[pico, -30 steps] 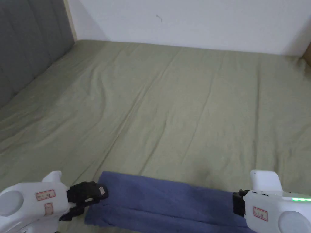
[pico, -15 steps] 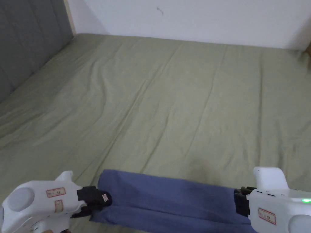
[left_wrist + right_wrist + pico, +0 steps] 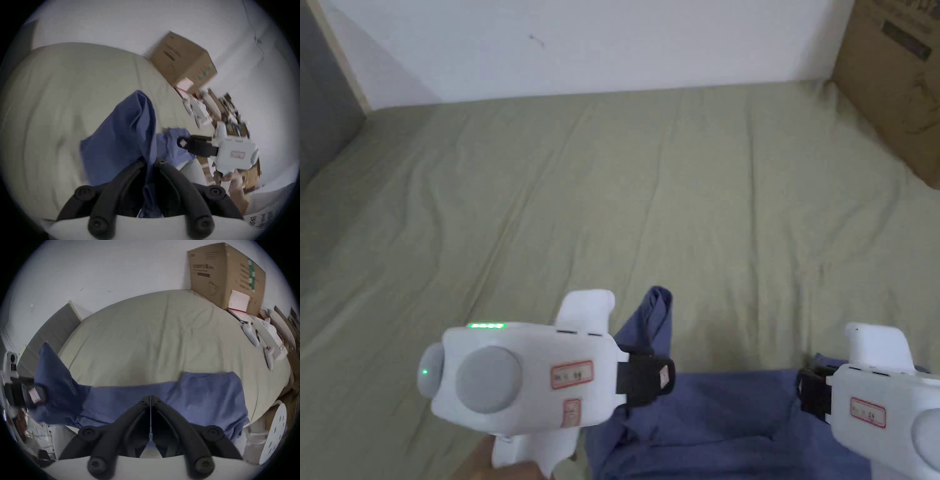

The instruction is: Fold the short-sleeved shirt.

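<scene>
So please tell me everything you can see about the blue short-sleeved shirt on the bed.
The blue short-sleeved shirt is plain, thin, soft-looking cloth, already folded into a long band near the front edge of the green bed sheet. One end is lifted and bunched, pinched in the left gripper. The other end lies flat, with the right gripper closed at it; whether that one pinches cloth is unclear.

We see a bed [image 3: 650,187] covered by a pale green sheet, creased in long shallow wrinkles, reaching back to a white wall. On its near edge lies a blue shirt [image 3: 731,425], folded into a long band; one end is raised off the sheet while the rest lies flat. At the far right corner a brown cardboard box [image 3: 900,81] rests on the bed. In the right gripper view, we also make out small pale items [image 3: 253,337] lying along the bed's right edge, too blurred to identify.
</scene>
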The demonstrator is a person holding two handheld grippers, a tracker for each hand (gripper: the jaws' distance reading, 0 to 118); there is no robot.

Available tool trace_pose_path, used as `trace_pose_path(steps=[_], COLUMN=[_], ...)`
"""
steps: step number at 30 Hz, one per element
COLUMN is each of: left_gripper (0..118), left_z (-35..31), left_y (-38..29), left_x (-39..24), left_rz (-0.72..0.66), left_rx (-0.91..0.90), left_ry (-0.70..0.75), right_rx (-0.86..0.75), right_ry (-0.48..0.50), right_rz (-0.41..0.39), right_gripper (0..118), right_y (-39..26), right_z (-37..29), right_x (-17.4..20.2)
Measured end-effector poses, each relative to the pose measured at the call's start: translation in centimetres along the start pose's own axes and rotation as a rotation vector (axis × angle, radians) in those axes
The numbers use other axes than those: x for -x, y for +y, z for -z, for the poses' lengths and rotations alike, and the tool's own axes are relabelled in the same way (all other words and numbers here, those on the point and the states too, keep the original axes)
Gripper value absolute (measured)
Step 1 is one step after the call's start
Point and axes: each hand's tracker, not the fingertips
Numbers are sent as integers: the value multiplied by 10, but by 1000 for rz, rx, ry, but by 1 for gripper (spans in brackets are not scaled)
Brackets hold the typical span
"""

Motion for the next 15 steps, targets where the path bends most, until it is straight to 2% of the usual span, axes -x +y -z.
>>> trace_pose_path(steps=[1,2,3,4,5,6,7,10,11,13,14,15], left_gripper=[10,18,34,59,100,115,114,92,76,24,4,5], left_z=[19,39,58,77,98,110,116,98,87,69,64,60], left_y=[-2,-6,-10,-13,-16,-17,-20,-22,-24,-24,-25,-28], left_x=[-8,-14,-19,-19,-19,-17,-15,0,1,11,15,20], left_rz=[0,-3,-2,-31,-58,-84,-114,-184,-197,-220,-223,-234], left_rx=[29,54,70,73,109,183,184,88,66,19,9,-2], left_ry=[-2,-12,-38,-65,-51,10,8,-84,-100,-59,-10,63], right_rx=[1,-4,-3,-2,-1,4,5,-10,-16,-32,-35,-40], right_ry=[-8,-20,-33,-50,-63,-73,-79,-93,-107,-133,-136,-137], right_rz=[16,31,43,60,78,98,115,143,149,162,164,166], right_gripper=[1,1,1,1,1,1,1,1,1,1,1,1], right_y=[-1,-4,-6,-8,-9,-11,-13,-19,-20,-23,-24,-25], right_z=[-2,-5,-7,-9,-10,-12,-15,-26,-29,-30,-30,-29], right_x=[-9,-18,-27,-35,-44,-51,-58,-72,-76,-76,-76,-76])
